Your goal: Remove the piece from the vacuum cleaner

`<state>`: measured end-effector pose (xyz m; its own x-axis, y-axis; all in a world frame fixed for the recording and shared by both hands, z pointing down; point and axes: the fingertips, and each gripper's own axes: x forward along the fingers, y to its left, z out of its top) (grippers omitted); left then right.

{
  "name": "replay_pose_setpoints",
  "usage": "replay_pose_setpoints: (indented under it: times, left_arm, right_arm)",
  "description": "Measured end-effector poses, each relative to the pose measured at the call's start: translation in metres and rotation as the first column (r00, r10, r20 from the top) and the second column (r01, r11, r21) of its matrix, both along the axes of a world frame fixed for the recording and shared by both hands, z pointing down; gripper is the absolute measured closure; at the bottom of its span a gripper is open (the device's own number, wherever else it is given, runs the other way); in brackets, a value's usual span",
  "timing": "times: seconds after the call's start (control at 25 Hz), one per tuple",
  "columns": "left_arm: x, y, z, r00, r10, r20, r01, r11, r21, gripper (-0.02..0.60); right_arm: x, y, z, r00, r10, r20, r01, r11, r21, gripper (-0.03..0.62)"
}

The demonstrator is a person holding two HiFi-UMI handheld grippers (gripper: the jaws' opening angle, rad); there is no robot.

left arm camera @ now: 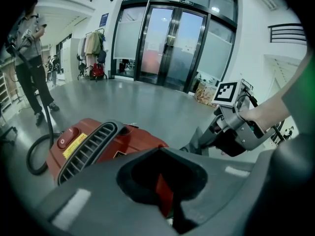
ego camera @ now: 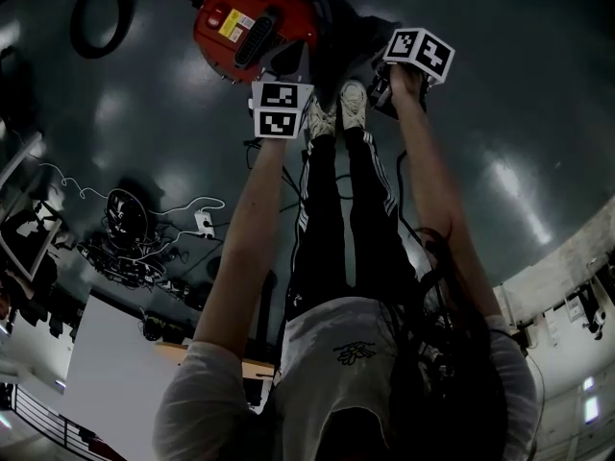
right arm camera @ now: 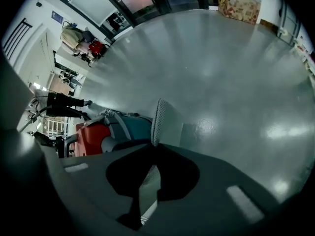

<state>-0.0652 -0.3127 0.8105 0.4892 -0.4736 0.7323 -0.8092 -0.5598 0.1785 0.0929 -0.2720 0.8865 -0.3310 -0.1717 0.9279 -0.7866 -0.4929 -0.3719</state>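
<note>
The red vacuum cleaner (ego camera: 245, 22) lies on the grey floor just ahead of the person's shoes, and its black vent grille (left arm camera: 88, 149) fills the near left of the left gripper view. My left gripper (ego camera: 282, 104) sits at its near rim, jaws closed with a strip of the red body (left arm camera: 165, 195) between them. My right gripper (ego camera: 404, 75) is off to the right of the cleaner, shut on a flat grey perforated piece (right arm camera: 165, 124) that sticks up past its jaws. That piece (left arm camera: 199, 139) hangs apart from the red body (right arm camera: 91, 134).
The black hose (ego camera: 96, 17) loops on the floor left of the cleaner. A tangle of cables (ego camera: 125, 229) lies further left. A person (left arm camera: 29, 58) stands by the hose. Glass doors (left arm camera: 172, 48) and cardboard boxes (right arm camera: 241, 4) line the far wall.
</note>
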Motion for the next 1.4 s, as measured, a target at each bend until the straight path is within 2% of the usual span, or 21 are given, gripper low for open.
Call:
replay_pose_setpoints:
  times: [0.16,0.32,0.56,0.76,0.96,1.16,1.28,1.4]
  left_arm:
    - [-0.001,0.000,-0.001,1.000,-0.007,-0.002,0.007,1.000,-0.008,0.580]
    - [-0.001,0.001,0.000,1.000,-0.028,-0.007,0.028,0.999,-0.021,0.580]
    - [-0.001,0.000,0.001,1.000,-0.022,0.001,0.022,1.000,-0.007,0.580]
    - [0.001,0.001,-0.001,1.000,-0.018,0.011,0.018,1.000,0.009,0.580]
    - [-0.001,0.001,-0.001,1.000,-0.025,0.008,0.025,1.000,0.006,0.580]
    - [0.002,-0.001,-0.007,0.998,-0.010,0.061,0.009,1.000,0.017,0.580]
    - [0.009,-0.001,-0.035,0.999,-0.048,0.003,0.047,0.998,0.039,0.580]
    - [0.025,0.006,-0.080,0.999,-0.037,-0.018,0.039,0.995,0.090,0.580]
  right_arm:
    - [0.009,0.011,-0.005,0.997,-0.057,-0.052,0.057,0.998,0.011,0.551]
    - [0.015,0.024,-0.006,0.999,-0.039,-0.025,0.039,0.999,0.009,0.551]
    - [0.016,0.028,-0.006,0.995,-0.088,-0.038,0.089,0.996,0.026,0.551]
    - [0.052,0.067,0.003,0.990,-0.102,-0.100,0.100,0.995,-0.023,0.551]
    - [0.070,0.077,-0.013,0.987,-0.128,-0.094,0.133,0.990,0.044,0.549]
    - [0.071,0.074,-0.033,0.979,-0.172,-0.113,0.185,0.977,0.110,0.548]
    - [0.072,0.072,-0.053,0.979,-0.167,-0.113,0.182,0.974,0.138,0.548]
    - [0.074,0.068,-0.094,0.987,-0.120,-0.107,0.138,0.973,0.183,0.548]
